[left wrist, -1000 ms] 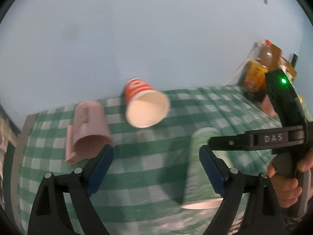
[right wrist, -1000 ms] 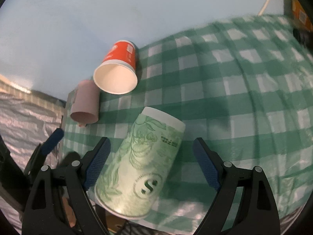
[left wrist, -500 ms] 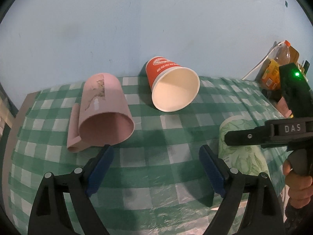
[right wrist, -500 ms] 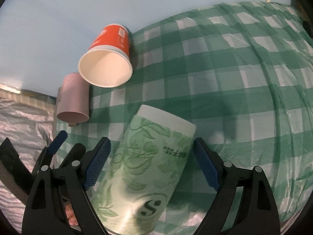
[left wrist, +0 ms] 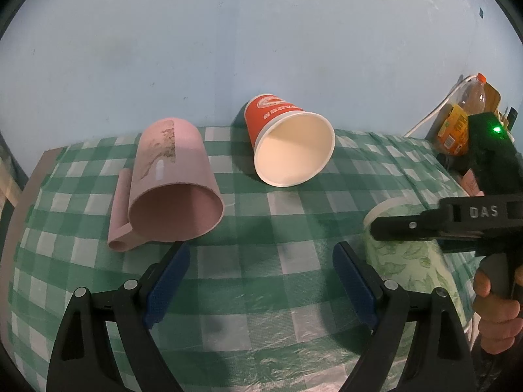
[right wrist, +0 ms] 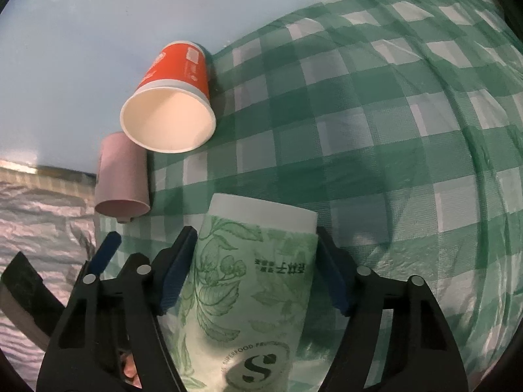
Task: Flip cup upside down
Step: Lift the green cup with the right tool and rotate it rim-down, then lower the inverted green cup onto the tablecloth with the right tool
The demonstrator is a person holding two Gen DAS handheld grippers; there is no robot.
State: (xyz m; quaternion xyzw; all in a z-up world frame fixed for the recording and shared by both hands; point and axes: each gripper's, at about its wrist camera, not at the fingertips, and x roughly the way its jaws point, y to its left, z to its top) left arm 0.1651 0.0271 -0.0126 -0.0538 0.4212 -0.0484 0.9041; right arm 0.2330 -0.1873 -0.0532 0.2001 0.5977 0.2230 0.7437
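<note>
Green cup (right wrist: pixel 255 287) clamped in right gripper (right wrist: pixel 256 268); orange cup (left wrist: pixel 291 143) empty.

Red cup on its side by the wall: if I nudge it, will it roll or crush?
The red cup lies on its side, tapered, so a push would probably roll it in a curve. It looks like thin paper and empty, likely light and easily dented. The cloth is wrinkled, which may slow it.
</note>
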